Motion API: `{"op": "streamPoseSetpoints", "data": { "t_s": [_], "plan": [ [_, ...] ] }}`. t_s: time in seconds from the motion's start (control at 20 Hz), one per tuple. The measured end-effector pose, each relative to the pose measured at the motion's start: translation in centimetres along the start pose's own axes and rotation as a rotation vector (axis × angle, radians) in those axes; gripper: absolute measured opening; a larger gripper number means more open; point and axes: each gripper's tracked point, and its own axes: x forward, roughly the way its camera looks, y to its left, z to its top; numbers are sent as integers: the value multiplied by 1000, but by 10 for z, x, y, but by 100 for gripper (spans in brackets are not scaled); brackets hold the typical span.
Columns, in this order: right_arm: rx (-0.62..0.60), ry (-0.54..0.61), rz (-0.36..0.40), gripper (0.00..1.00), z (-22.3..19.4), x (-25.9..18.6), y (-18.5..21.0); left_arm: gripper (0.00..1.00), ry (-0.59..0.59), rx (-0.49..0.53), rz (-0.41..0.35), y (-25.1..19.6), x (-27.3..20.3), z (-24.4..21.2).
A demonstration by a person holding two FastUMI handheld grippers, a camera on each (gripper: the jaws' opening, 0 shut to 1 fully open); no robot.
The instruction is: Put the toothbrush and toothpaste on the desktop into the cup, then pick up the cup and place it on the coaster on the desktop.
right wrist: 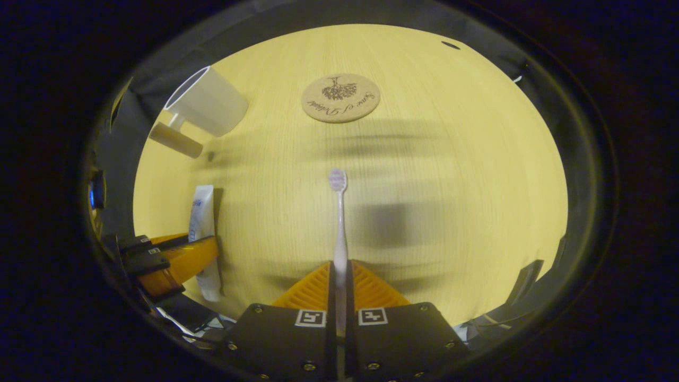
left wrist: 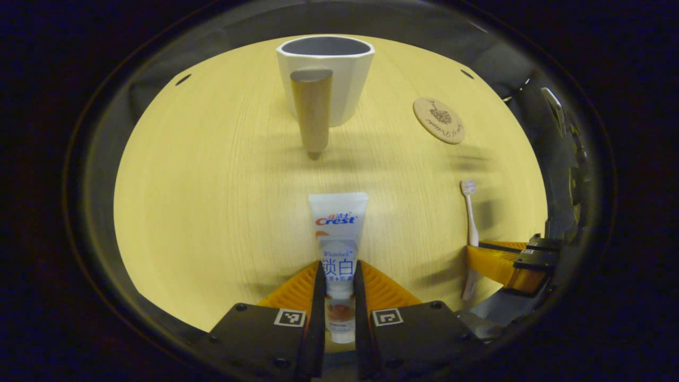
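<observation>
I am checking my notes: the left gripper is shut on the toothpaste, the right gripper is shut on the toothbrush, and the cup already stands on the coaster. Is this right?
Not quite. The cup stands on the bare desktop, apart from the coaster, as the left gripper view shows. The rest holds: the left gripper is shut on the toothpaste, the right gripper on the toothbrush.

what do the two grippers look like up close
Each of the tongs, left and right, has a black block body with screws, two square black-and-white tags on top, and ribbed wedge-shaped fingers. No cables or sleeves can be made out.
</observation>
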Motion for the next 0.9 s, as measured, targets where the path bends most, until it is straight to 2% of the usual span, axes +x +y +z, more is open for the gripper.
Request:
{"op": "streamPoseSetpoints", "data": {
  "t_s": [0.1,0.2,0.35,0.4,0.45,0.65,0.9],
  "plan": [
    [-2,-17,15,7,1,0,0,30,-12,10,1,0,1,2],
    [-13,-27,22,8,0,0,0,24,-45,13,-1,-1,-3,2],
    [-40,-55,34,8,1,-6,3,24,-104,-3,-13,-3,-7,7],
    [-49,-69,44,5,1,-8,5,25,-127,-10,-17,-2,-10,8],
    [-59,-88,56,8,3,-11,6,25,-152,-19,-22,-2,-14,11],
    [-90,-162,101,7,12,-24,14,25,-248,-24,-20,4,-33,19],
    [-94,-245,172,7,24,-43,26,24,-369,-92,-30,13,-58,32]
  ]
}}
